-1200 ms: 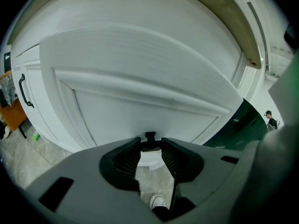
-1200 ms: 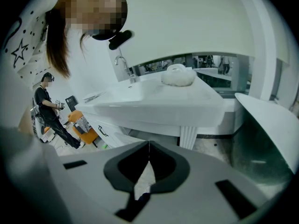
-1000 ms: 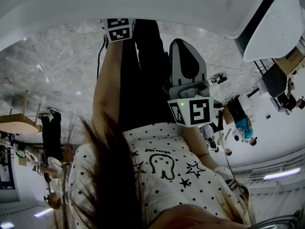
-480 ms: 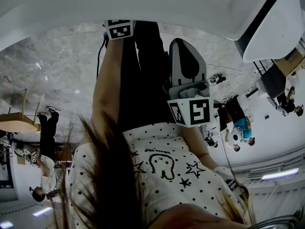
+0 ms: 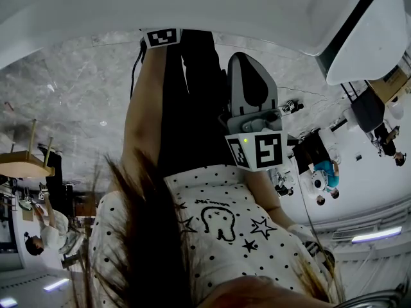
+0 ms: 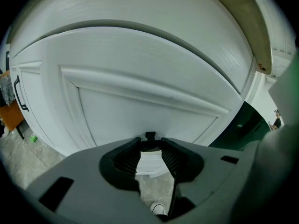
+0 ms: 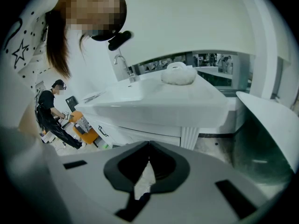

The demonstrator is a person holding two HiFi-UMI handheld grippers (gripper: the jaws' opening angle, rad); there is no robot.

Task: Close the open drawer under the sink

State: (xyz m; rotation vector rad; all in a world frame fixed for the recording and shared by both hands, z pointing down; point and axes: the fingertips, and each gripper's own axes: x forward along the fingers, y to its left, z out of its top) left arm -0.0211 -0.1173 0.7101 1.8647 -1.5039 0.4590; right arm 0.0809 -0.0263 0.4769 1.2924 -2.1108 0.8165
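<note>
Left gripper point(image 6: 150, 146), jaws released and empty, is facing the white drawer front point(image 6: 140, 108); an off-centre push would likely be jamming it. Right gripper point(image 7: 148, 146) is idling, jaws clenched empty.

drawer front point(image 6: 154, 104) btm behind jaws

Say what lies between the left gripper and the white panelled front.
Nothing: the left gripper view shows bare space from the left gripper to the white panelled front.
</note>
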